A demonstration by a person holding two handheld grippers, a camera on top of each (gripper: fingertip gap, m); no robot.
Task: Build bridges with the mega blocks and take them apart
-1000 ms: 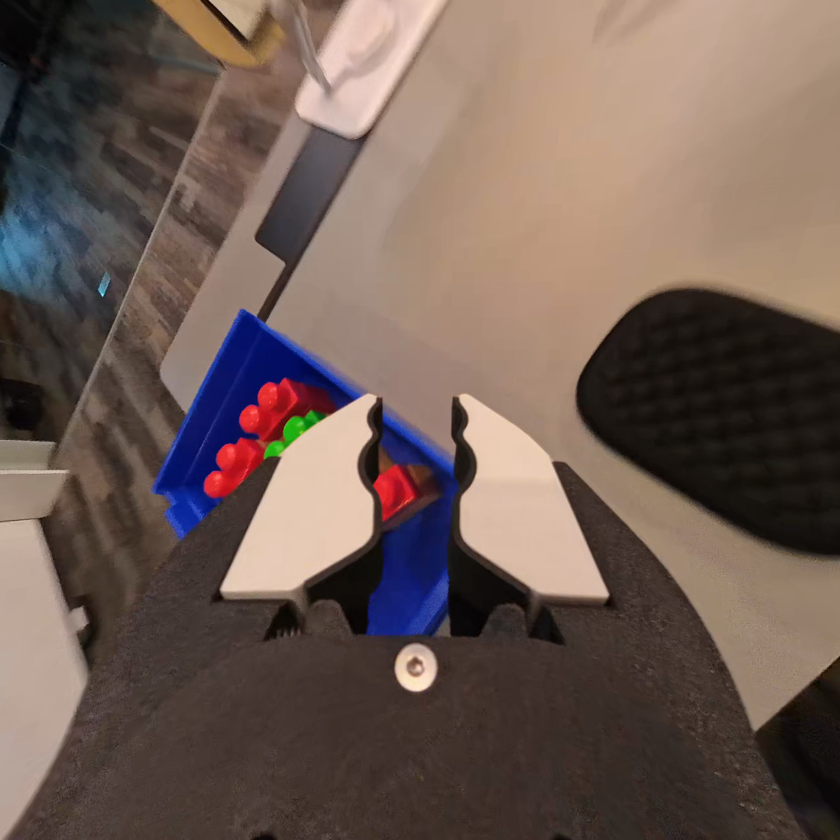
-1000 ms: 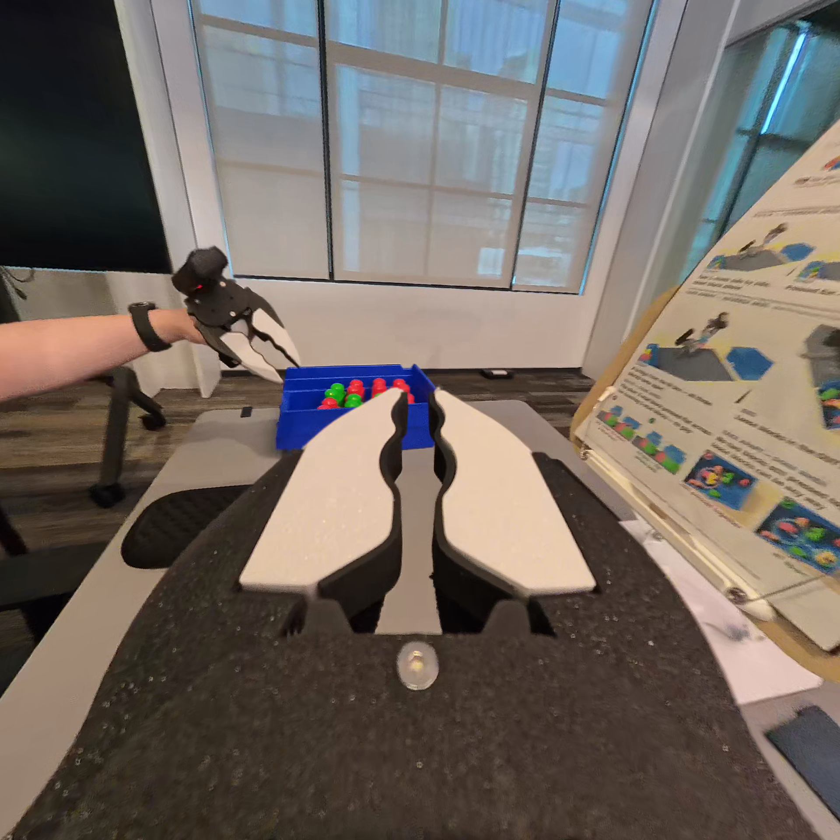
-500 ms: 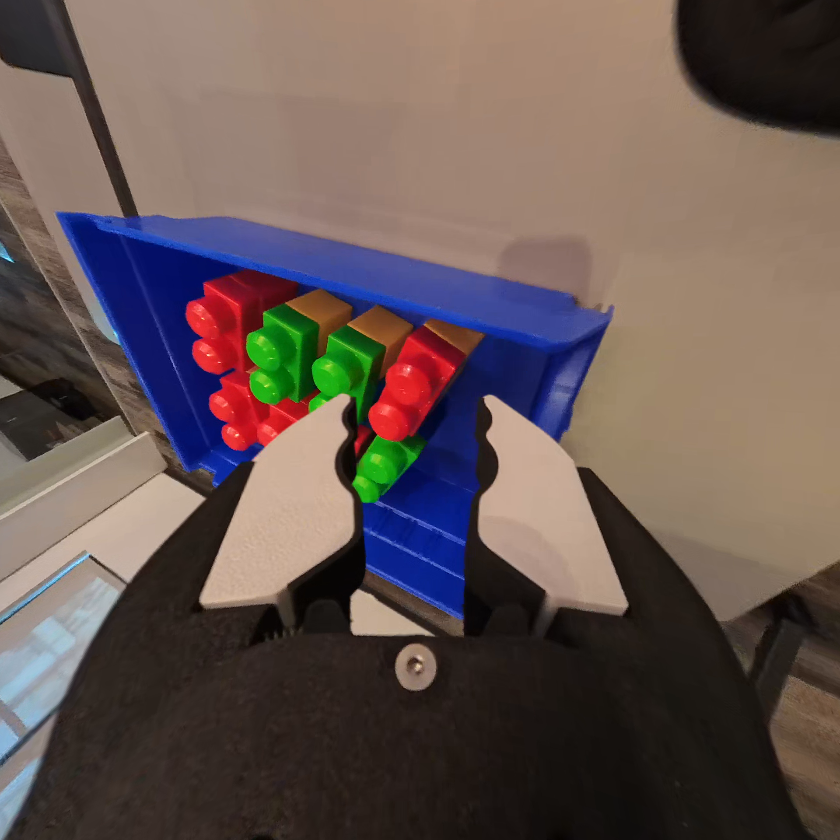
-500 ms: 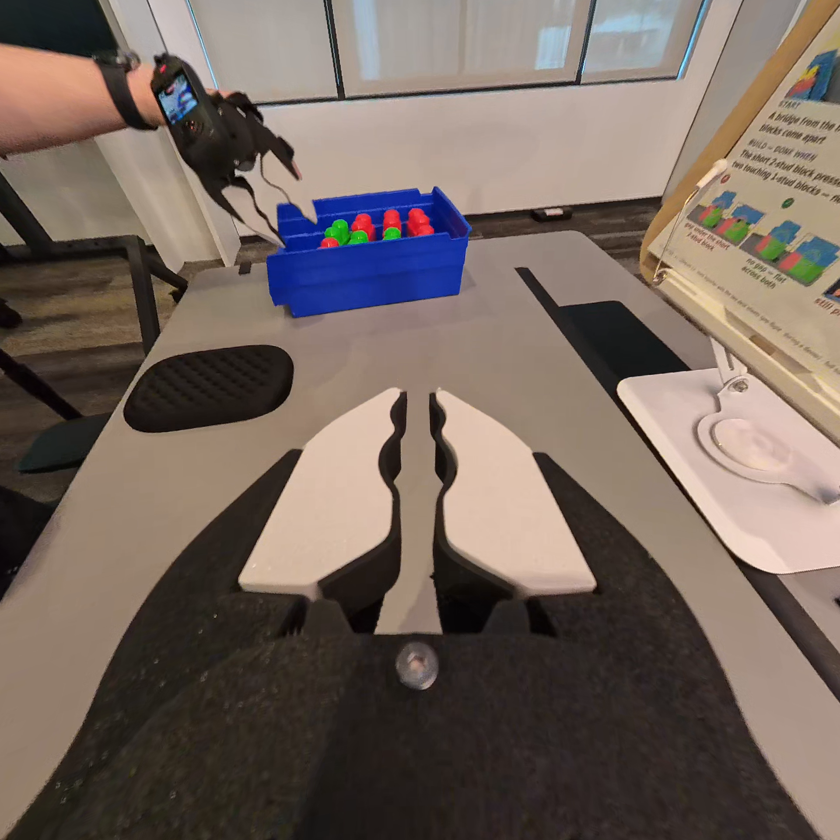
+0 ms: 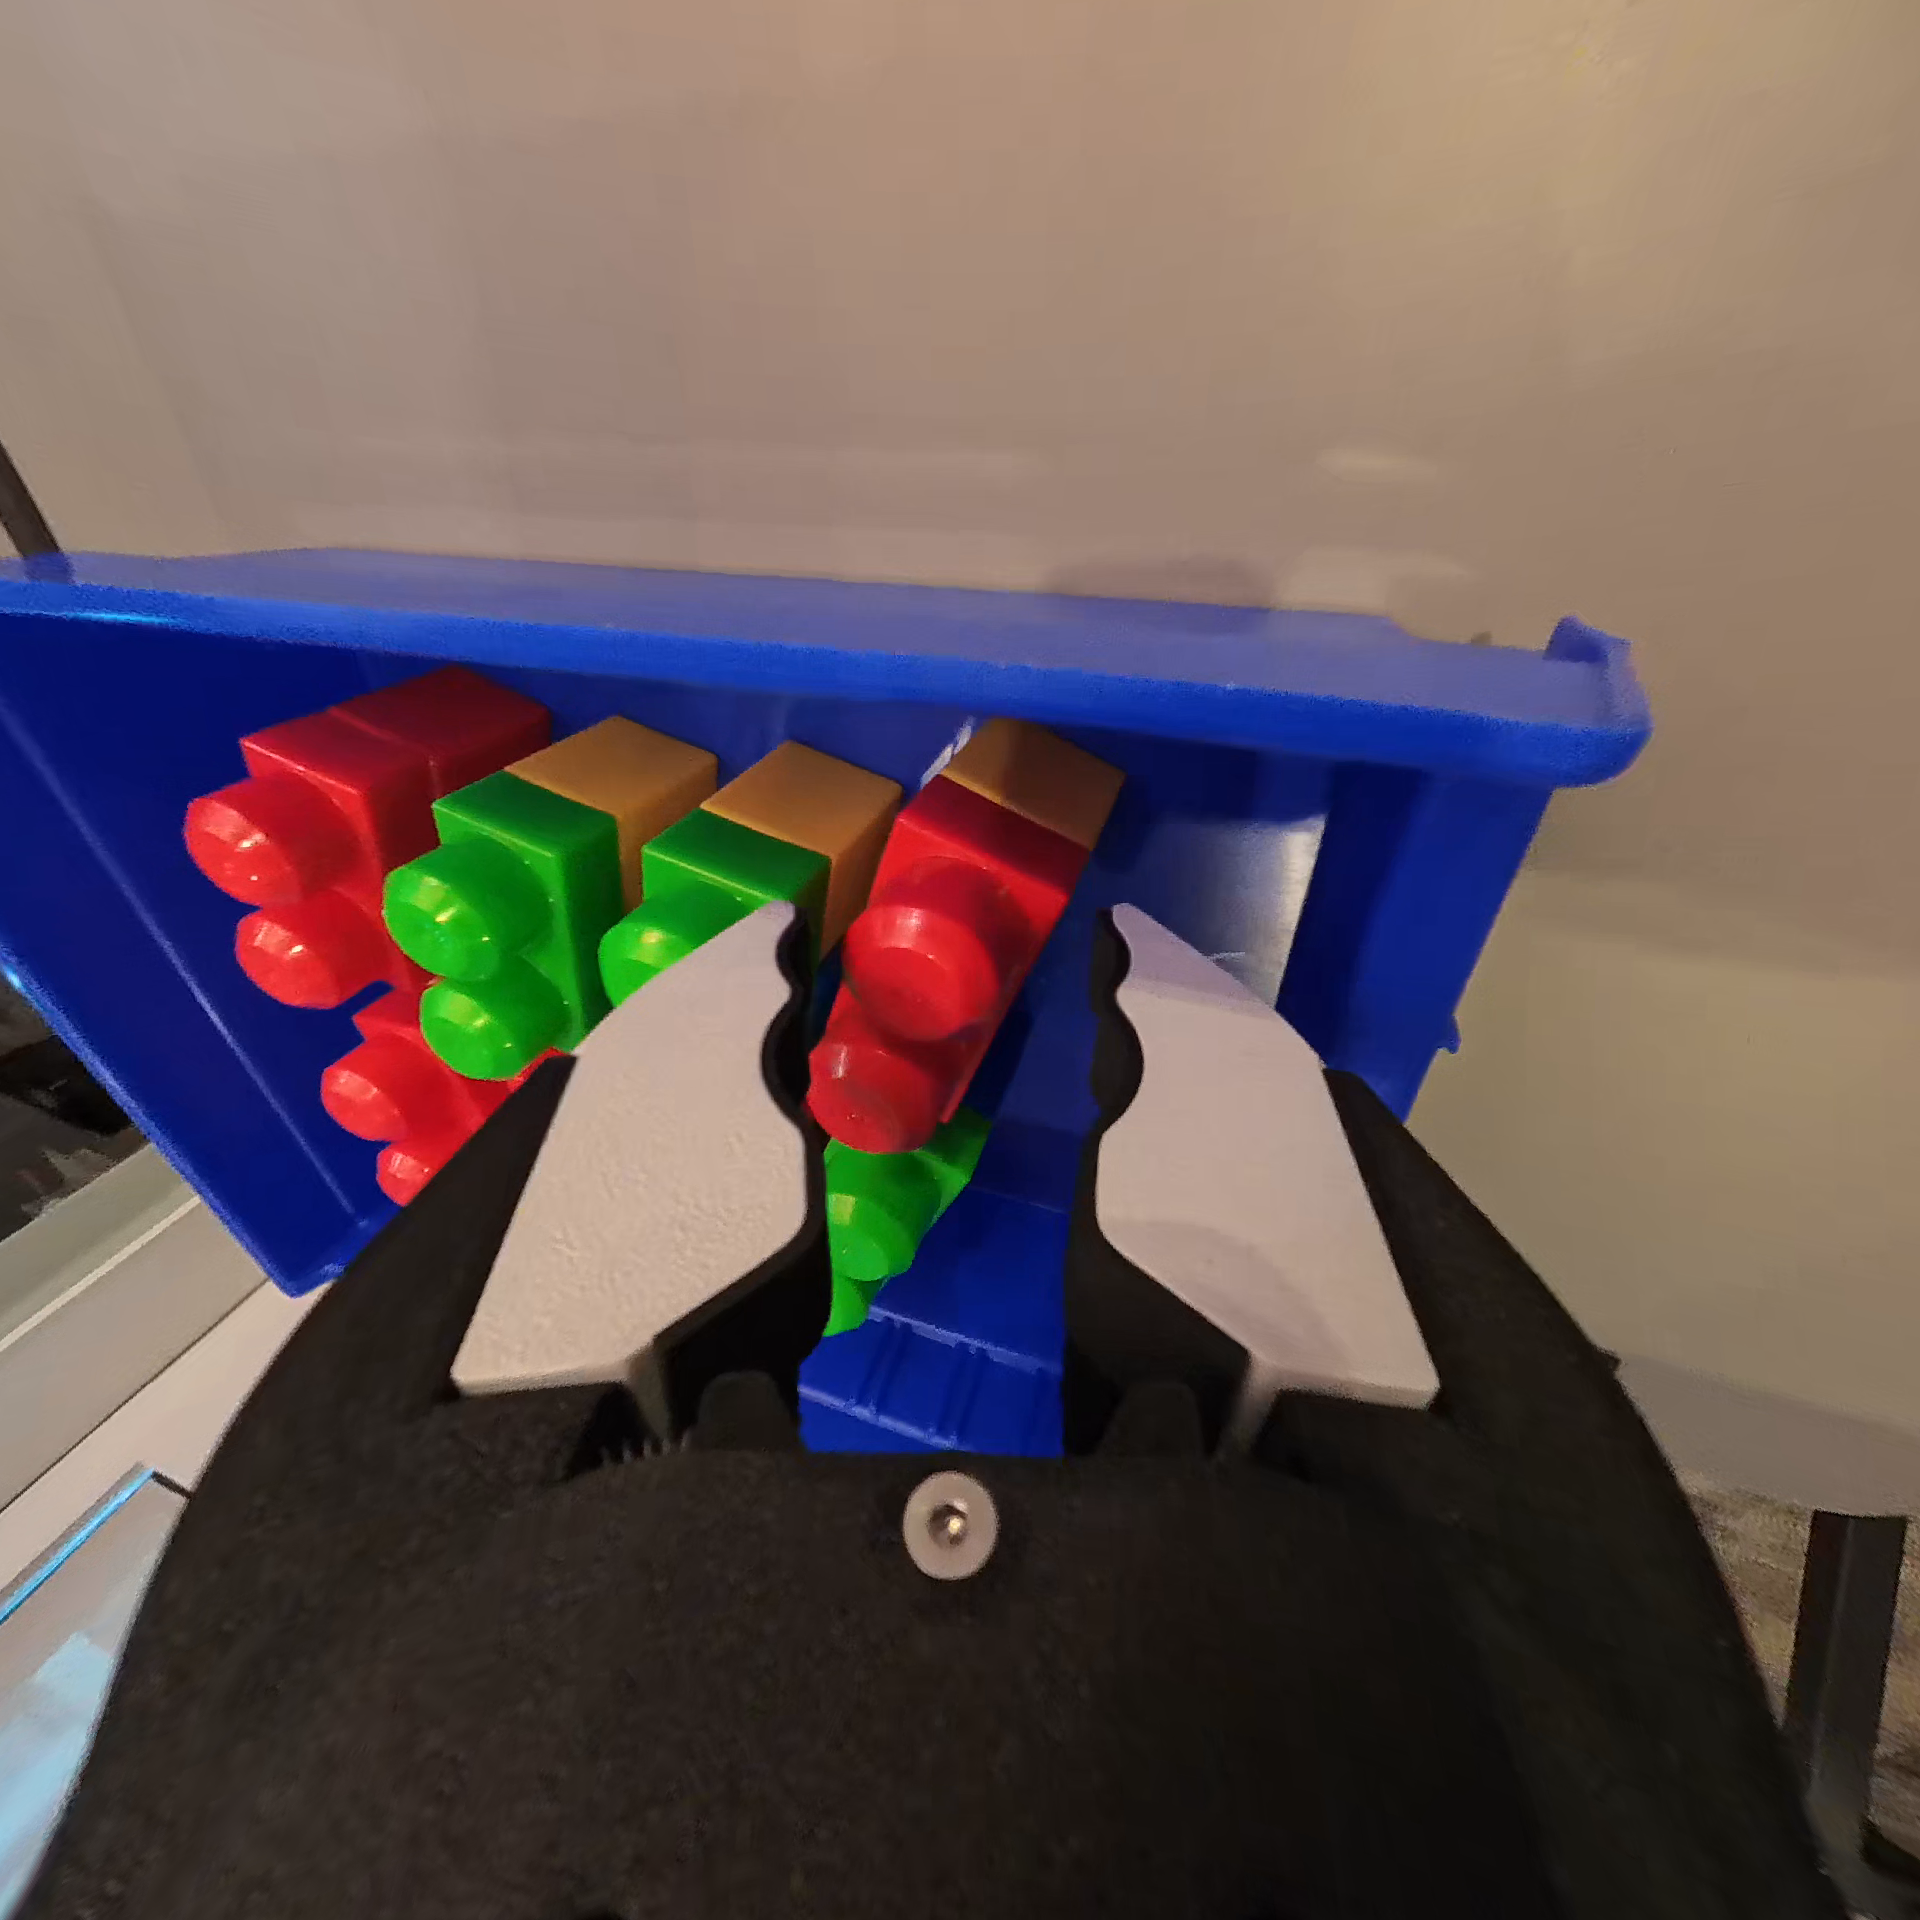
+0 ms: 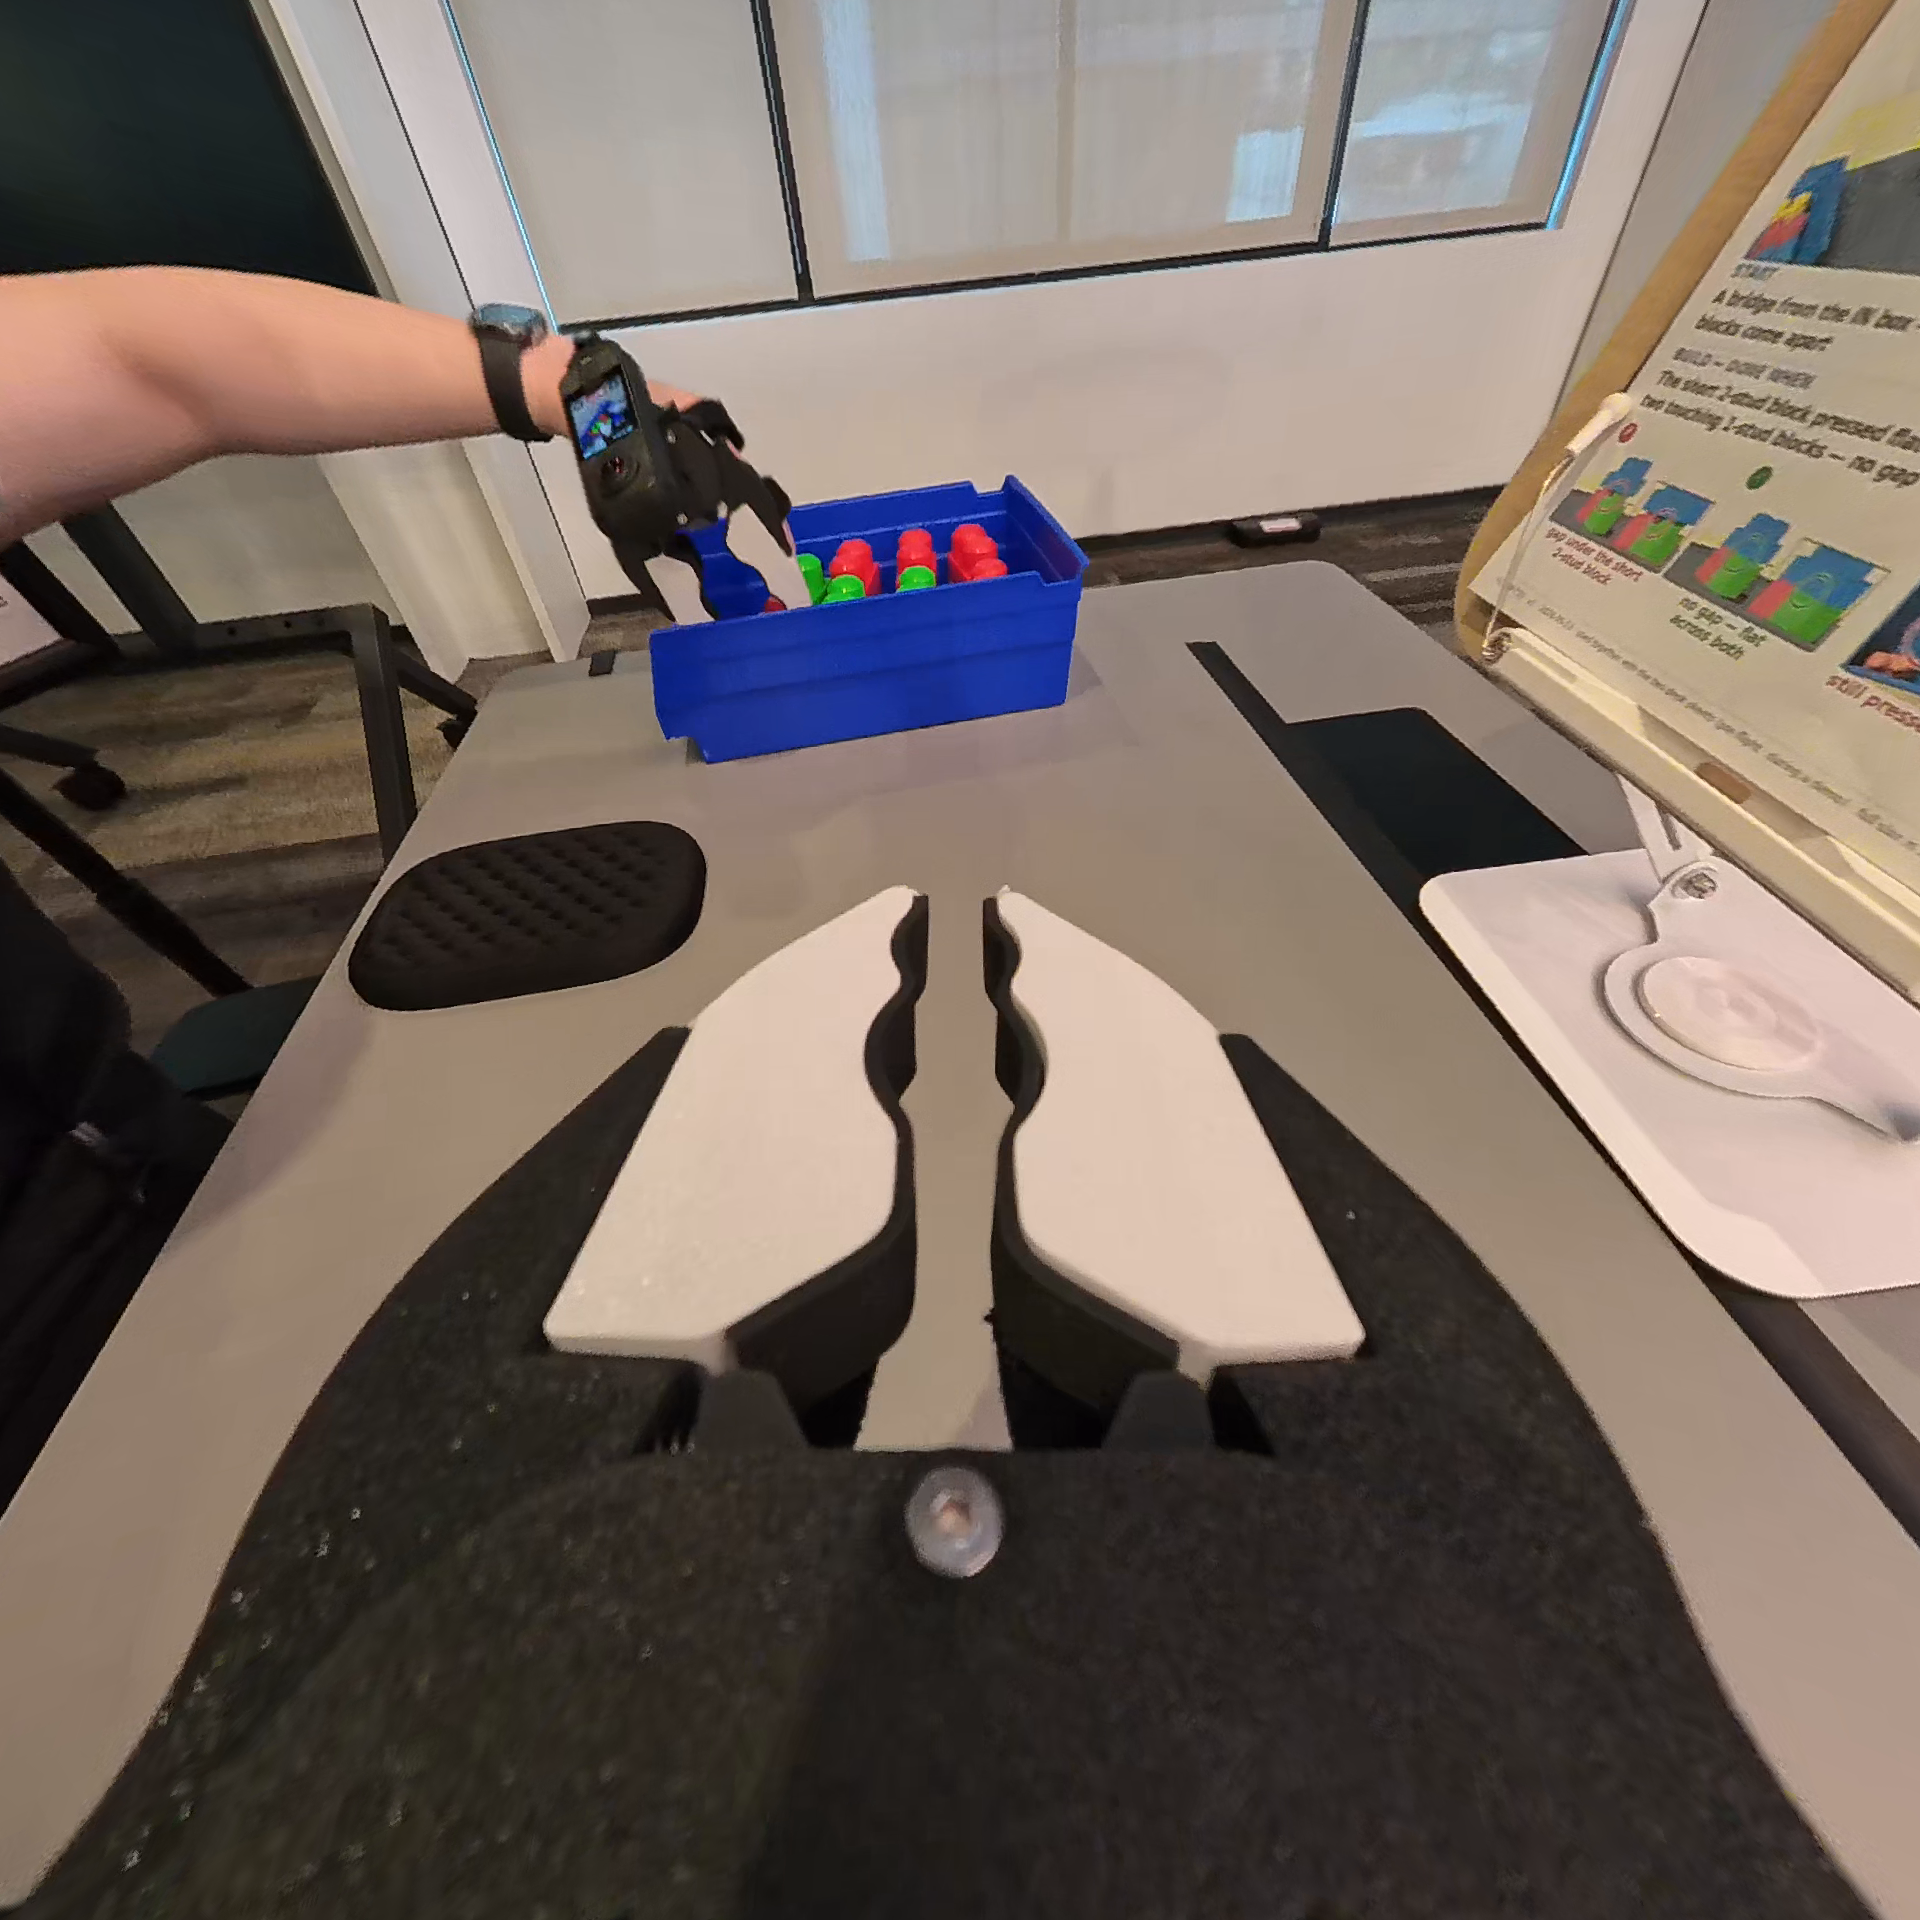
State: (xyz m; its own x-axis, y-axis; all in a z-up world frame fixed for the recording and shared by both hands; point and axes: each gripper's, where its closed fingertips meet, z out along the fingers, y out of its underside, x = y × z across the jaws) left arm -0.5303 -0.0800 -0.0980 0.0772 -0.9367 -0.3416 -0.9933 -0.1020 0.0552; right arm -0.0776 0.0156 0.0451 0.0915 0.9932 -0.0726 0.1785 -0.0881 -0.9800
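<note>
A blue bin [image 5: 935, 644] holds several red and green mega blocks, some joined in pairs with tan faces showing. My left gripper [image 5: 948, 925] is open and reaches into the bin's end. Its jaws stand on either side of a tilted red two-stud block [image 5: 935, 966] without clamping it. A green block [image 5: 894, 1205] lies under that red one. In the right wrist view the left gripper [image 6: 727, 561] hangs over the left end of the bin [image 6: 862, 665]. My right gripper [image 6: 956, 899] is empty, jaws nearly together, above the grey table [image 6: 1039, 810], well short of the bin.
A black textured pad [image 6: 530, 914] lies on the table's left side. An instruction board [image 6: 1714, 520] on a white stand base [image 6: 1683, 1060] stands at the right. A dark slot [image 6: 1434, 790] runs along the table's right. A person's arm [image 6: 260, 384] reaches in from the left.
My left gripper swung over the bin, moved down into it and opened wider around the red block. My right gripper's view tilted down to the table; its jaws kept their gap.
</note>
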